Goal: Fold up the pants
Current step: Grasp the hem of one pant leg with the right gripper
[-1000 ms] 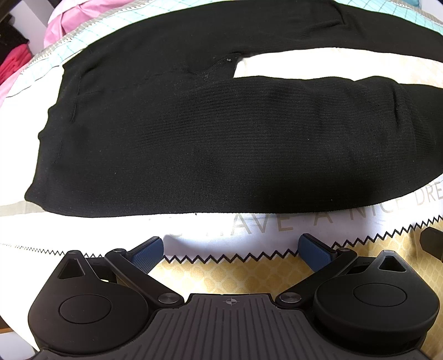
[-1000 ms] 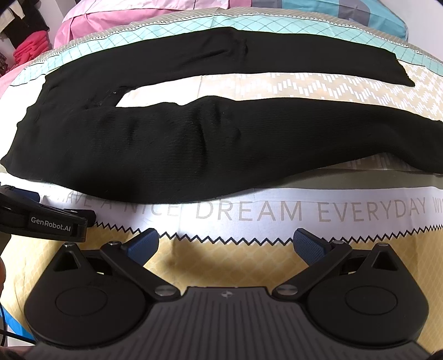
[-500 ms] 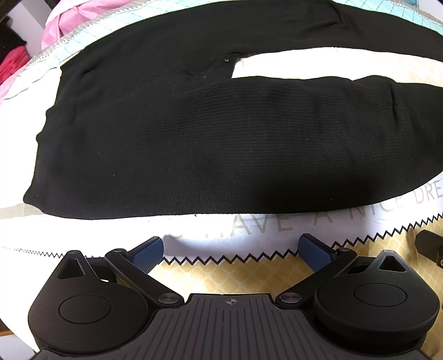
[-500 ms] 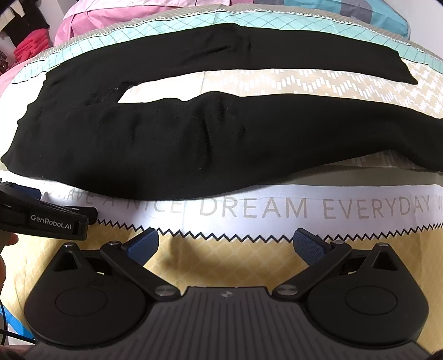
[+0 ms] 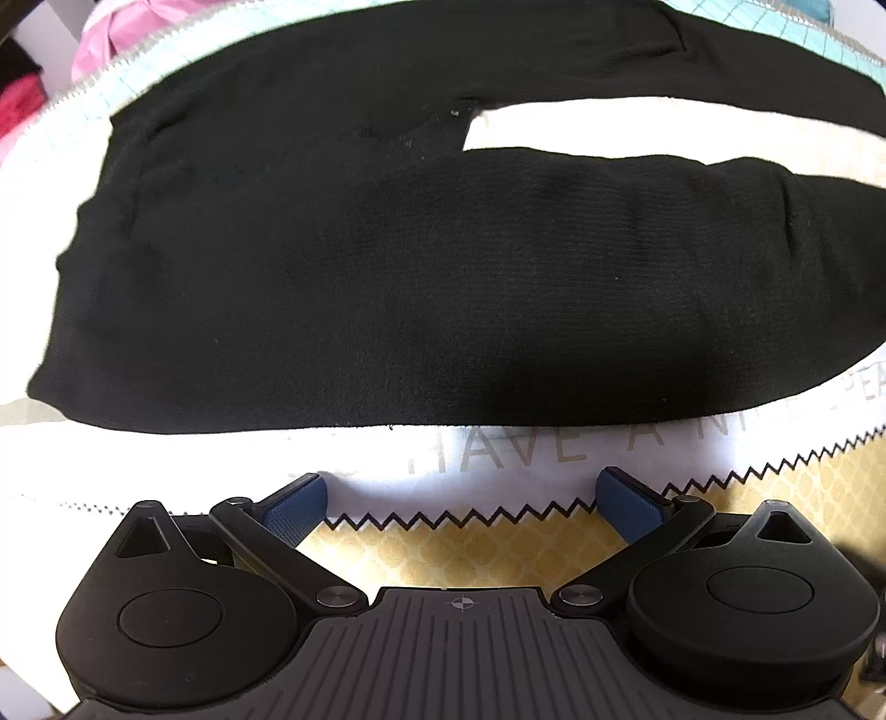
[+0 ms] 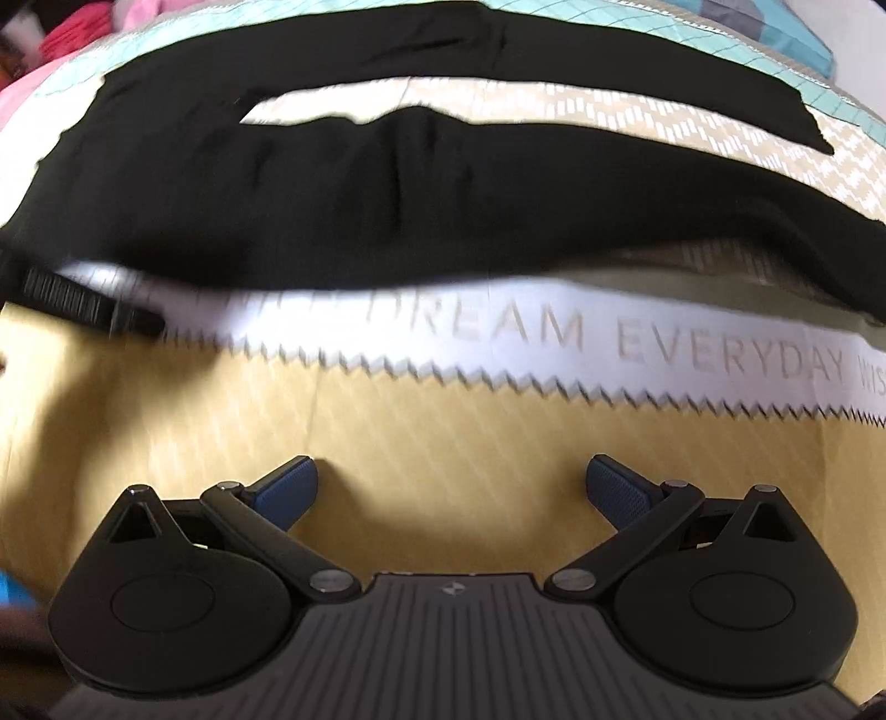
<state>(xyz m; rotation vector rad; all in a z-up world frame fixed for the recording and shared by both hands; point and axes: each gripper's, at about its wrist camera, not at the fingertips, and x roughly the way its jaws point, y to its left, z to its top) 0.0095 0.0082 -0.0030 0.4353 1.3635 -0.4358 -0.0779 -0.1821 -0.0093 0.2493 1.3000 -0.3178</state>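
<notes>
Black pants [image 5: 421,288] lie flat on the bed, waist to the left, both legs running right with a gap of bedding between them. They also show in the right wrist view [image 6: 387,205]. My left gripper [image 5: 462,501] is open and empty, just short of the near leg's lower edge. My right gripper [image 6: 451,487] is open and empty, farther back over the yellow part of the cover. The left gripper's body [image 6: 83,310] shows at the left edge of the right wrist view.
The bed cover [image 6: 443,421] has a yellow area, a black zigzag line and a white band with grey lettering. Pink bedding [image 5: 127,33] and red cloth [image 5: 22,105] lie at the far left. A teal grid strip [image 6: 720,50] runs behind the pants.
My right gripper has pulled back and turned right, so the pants sit farther away and the view is blurred. My left gripper has edged slightly closer to the pants. Both stay open.
</notes>
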